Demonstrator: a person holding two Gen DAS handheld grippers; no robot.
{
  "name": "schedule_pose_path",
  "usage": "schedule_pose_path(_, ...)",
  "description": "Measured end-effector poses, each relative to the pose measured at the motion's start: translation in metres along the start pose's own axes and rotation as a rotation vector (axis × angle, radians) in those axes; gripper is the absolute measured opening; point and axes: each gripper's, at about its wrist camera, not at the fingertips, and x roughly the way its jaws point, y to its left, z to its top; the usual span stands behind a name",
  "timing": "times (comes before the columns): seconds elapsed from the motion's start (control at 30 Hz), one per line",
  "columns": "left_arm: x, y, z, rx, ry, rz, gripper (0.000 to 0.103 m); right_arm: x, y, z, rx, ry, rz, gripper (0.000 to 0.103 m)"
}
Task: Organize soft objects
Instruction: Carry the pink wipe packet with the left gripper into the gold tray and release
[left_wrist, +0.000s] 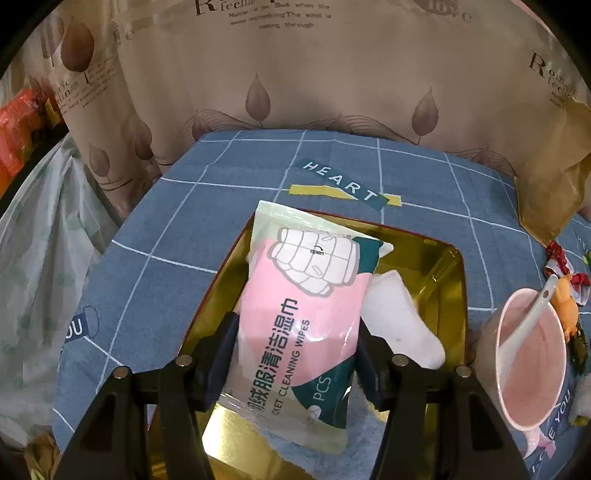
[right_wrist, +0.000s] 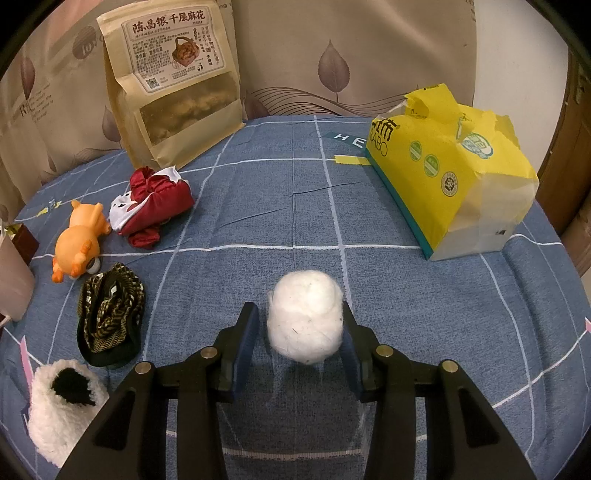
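- The left tongs hold the pack of wet wipes across its near half, the pads pressed on both long edges; the far half of the pack lies tilted over the far rim of the gold-lined tray, with a white soft item just to its right inside the tray.
- The right tongs stand partly open around a white fluffy ball on the bench; the right pad looks to be touching the fluff, the left pad stands just apart, so nothing is gripped yet.
- The step in hand for the left side seems to be setting the wipes down in the tray. To do it well, the pack should be drawn nearer and levelled so it drops flat inside the rim and not propped on it, and kept off the white item beside it.
- The pack is slack and slippery; letting go only once it rests on the tray floor would keep it from sliding out.
- For the right side, closing gently and evenly on the ball's middle should suit: it will squash, so a firm squeeze is not needed.
- Left of the ball wait a dark patterned cloth, a white fleece piece, a red fabric bundle and an orange toy; much of the sorting appears undone.
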Motion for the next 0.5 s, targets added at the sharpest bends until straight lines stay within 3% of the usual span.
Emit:
schedule_pose_path(0.23, -0.001, 0.005, 0.000, -0.007, 0.015, 0.008, 0.064, 0.000, 0.001, 0.000, -0.002, 0.000, -0.003, 0.041)
schedule_pose_path(0.5, -0.032, 0.015, 0.001, -0.030, -0.055, 0.006, 0.066, -0.002, -0.004, -0.001, -0.008, 0.001, -0.008, 0.041)
